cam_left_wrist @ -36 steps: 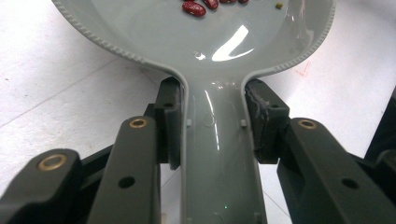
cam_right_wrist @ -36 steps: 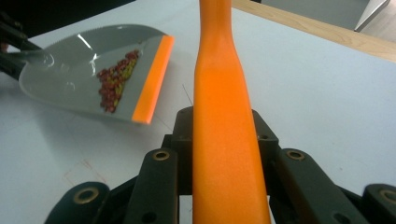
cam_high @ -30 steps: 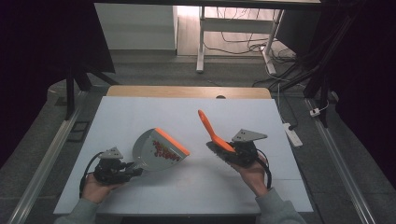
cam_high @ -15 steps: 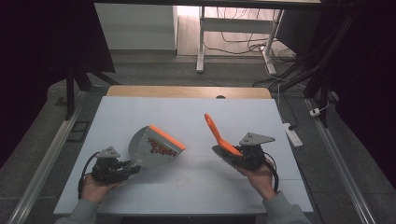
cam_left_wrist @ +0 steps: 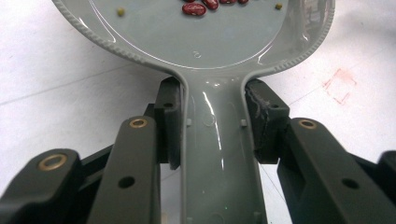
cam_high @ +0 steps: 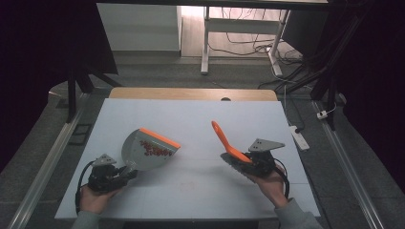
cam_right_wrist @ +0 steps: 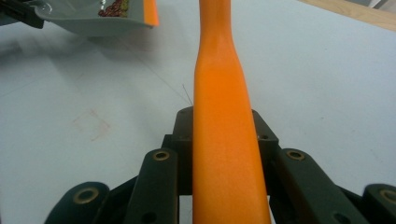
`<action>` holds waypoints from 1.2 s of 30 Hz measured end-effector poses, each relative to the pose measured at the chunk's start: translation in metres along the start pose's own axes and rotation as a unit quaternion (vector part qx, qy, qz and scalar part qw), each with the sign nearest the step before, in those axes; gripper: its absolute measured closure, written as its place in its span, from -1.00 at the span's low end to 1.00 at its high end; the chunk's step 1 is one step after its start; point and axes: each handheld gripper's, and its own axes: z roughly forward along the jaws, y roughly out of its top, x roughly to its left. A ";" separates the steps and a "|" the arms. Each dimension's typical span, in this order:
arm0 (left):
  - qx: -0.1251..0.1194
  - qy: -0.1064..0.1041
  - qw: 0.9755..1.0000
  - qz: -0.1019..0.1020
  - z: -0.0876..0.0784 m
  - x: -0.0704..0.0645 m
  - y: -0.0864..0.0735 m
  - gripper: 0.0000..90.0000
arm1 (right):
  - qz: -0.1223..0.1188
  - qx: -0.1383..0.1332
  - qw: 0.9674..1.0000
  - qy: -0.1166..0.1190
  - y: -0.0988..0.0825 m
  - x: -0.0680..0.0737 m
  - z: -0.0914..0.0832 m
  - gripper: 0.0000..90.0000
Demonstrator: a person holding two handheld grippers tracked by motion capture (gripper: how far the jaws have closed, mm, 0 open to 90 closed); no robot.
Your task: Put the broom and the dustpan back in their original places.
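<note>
Here we see two tools in hand over the white table (cam_high: 200,119). The left gripper (cam_high: 125,172) is clamped on the dustpan (cam_high: 145,149) by its grey handle; in the left gripper view both pads (cam_left_wrist: 170,122) press the handle's sides, handle running straight out between the jaws. The pan's long axis goes from the gripper up and to the right in the high view, orange lip (cam_high: 159,138) at the far end, pointing away from the person toward table centre. Red beans (cam_high: 154,148) lie in the pan, just ahead of the jaws, with a couple of small yellow-green bits among them.

The right gripper (cam_high: 241,164) is clenched on the brush (cam_high: 228,143). Its orange handle rises from the jaws, tilted up and to the left in the high view, tip pointing away from the person. In the right gripper view the handle (cam_right_wrist: 224,116) runs straight up the middle between the jaws. The bristle end sits at the gripper, partly hidden; we cannot tell if it touches the table.

Dustpan and brush are well apart, a faint red square mark (cam_high: 185,186) on the table between the grippers.
</note>
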 end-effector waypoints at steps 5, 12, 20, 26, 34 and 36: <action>-0.007 0.020 0.999 -0.024 -0.001 0.001 -0.004 0.37 | 0.004 0.001 1.000 0.009 0.000 0.005 -0.002 0.57; -0.008 0.057 0.997 -0.052 0.002 0.000 -0.009 0.37 | 0.014 0.003 1.000 0.009 -0.004 0.007 -0.010 0.57; -0.003 0.092 0.993 -0.076 0.007 -0.005 -0.013 0.37 | 0.036 0.012 0.999 0.015 -0.010 0.006 -0.010 0.57; -0.005 0.108 0.989 -0.098 0.011 -0.005 -0.015 0.37 | 0.054 0.016 0.998 0.027 -0.015 0.006 -0.008 0.57; 0.001 0.126 0.985 -0.114 0.017 -0.008 -0.015 0.37 | 0.083 0.041 0.995 0.031 -0.025 -0.001 0.002 0.57; 0.002 0.128 0.985 -0.115 0.019 -0.008 -0.014 0.37 | 0.089 0.047 0.995 0.028 -0.028 -0.005 0.004 0.57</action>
